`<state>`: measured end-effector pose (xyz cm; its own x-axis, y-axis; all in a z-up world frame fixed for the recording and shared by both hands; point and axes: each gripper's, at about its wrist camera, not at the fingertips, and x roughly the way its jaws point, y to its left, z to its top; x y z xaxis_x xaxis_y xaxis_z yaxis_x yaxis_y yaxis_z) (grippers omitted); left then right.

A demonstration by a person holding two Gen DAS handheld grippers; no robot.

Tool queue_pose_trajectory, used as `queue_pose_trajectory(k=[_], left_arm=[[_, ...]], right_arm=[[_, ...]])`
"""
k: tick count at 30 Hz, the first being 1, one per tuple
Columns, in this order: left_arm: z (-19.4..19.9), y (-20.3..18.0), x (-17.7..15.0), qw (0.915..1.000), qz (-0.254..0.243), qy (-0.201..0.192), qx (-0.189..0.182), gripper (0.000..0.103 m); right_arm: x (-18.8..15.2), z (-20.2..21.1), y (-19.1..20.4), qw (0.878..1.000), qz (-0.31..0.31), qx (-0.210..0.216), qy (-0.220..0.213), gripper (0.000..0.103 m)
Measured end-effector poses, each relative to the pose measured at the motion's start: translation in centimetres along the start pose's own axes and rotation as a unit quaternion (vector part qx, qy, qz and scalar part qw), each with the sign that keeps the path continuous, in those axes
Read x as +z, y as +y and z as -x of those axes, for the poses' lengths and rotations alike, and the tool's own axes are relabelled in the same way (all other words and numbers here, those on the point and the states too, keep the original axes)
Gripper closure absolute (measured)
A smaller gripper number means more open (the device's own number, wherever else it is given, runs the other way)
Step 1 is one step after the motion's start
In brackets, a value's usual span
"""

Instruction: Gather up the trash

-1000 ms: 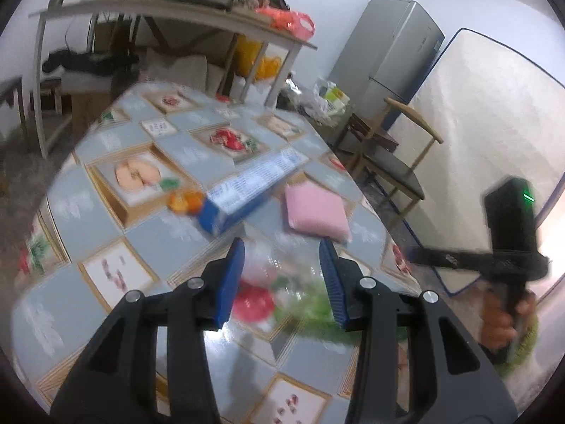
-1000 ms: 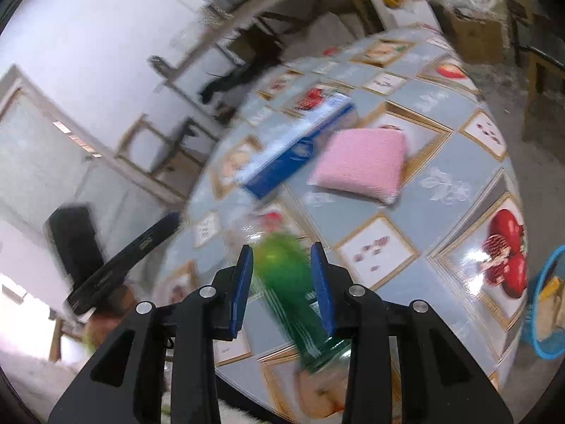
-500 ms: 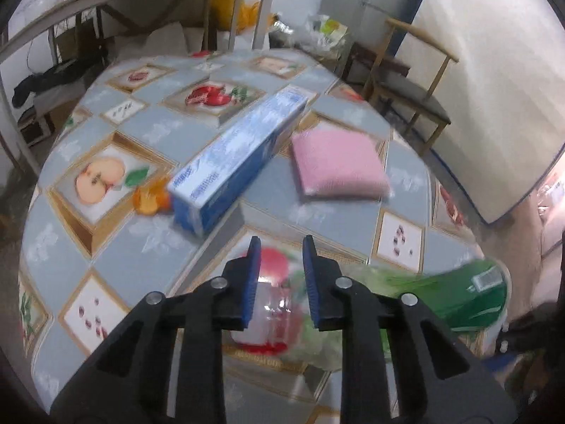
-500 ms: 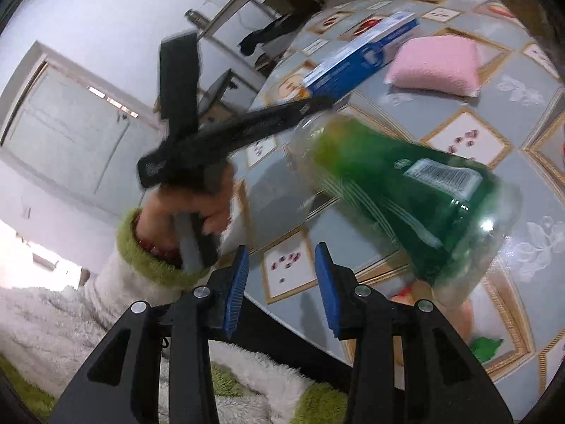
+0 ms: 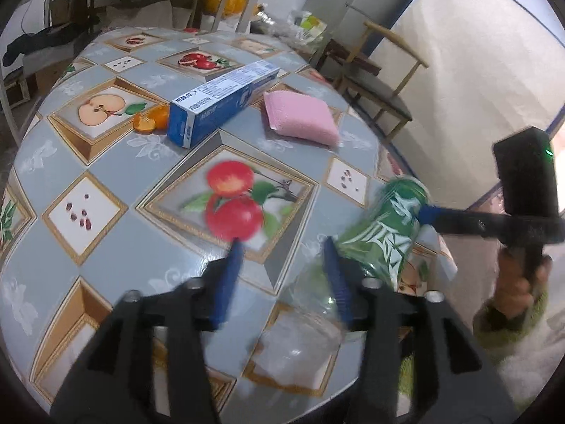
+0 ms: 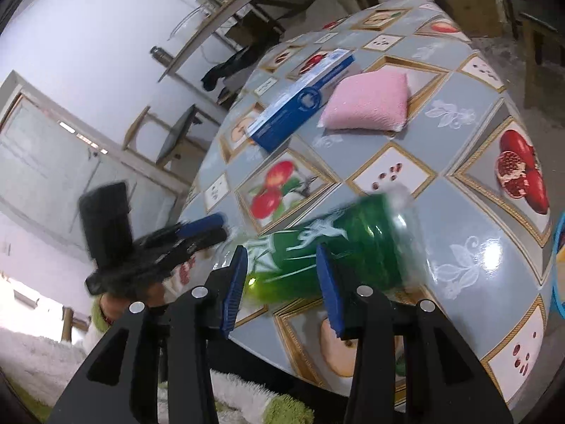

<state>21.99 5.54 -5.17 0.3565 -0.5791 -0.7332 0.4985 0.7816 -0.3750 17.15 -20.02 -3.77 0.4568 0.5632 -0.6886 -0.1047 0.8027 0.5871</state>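
A green-labelled plastic bottle [image 6: 332, 243] lies slanted over the table's near edge, and my right gripper [image 6: 280, 282] is shut on its green middle. In the left wrist view the bottle [image 5: 385, 229] runs from the right gripper [image 5: 420, 213] down to its clear end. That end sits blurred by the right finger of my left gripper [image 5: 282, 277]. The left jaws are opening and their pads do not press on it. Seen from the right wrist, the left gripper [image 6: 219, 231] hovers just left of the bottle, held by a hand in a green cuff.
On the fruit-patterned tablecloth [image 5: 116, 212] lie a blue-and-white box [image 5: 222, 99], a pink sponge [image 5: 300, 116] and orange peel [image 5: 152, 122]. A wooden chair [image 5: 374, 84] and a leaning mattress stand to the right. A blue basin rim [image 6: 559, 265] shows beyond the table.
My left gripper, clamped narrowly on the bottle's clear end half a second ago, has spread its jaws. The bottle now sits between my right gripper's fingers instead of ahead of them.
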Motion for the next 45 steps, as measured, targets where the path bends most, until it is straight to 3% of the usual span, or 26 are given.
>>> queue_pose_trajectory(k=[4,13,15,20,28,38,45], left_arm=[[0.7,0.2,-1.2,0.9998,-0.002,0.003,-0.021,0.041],[2.0,-1.3,-4.1,0.9908,0.032,0.031,-0.128,0.026],[1.9,-2.1,-4.6,0.9911,0.023,0.038,-0.125,0.026],[1.0,-4.2,-5.9,0.9955,-0.026,0.055,-0.073,0.026],[-0.5,-4.9,-6.0,0.9948,-0.061,0.076,-0.028,0.051],[-0.6,-4.7,-6.3,0.9941,-0.066,0.075,-0.041,0.065],[-0.6,-3.9,-6.3,0.9949,-0.030,0.071,-0.065,0.065]], right_arm=[[-0.3,-1.0,-0.4,1.000,-0.009,-0.021,0.003,0.063],[-0.6,-1.9,-0.6,0.999,-0.022,-0.028,0.006,0.063],[-0.7,-2.0,-0.6,0.999,-0.024,-0.025,0.007,0.063],[-0.8,-2.3,-0.7,0.999,-0.028,-0.020,0.010,0.063],[-1.2,-2.3,-0.9,0.999,-0.034,-0.015,0.011,0.063],[-1.3,-2.3,-1.0,0.999,-0.035,-0.014,0.010,0.063],[-1.2,-1.5,-1.3,0.999,-0.042,-0.017,-0.001,0.063]])
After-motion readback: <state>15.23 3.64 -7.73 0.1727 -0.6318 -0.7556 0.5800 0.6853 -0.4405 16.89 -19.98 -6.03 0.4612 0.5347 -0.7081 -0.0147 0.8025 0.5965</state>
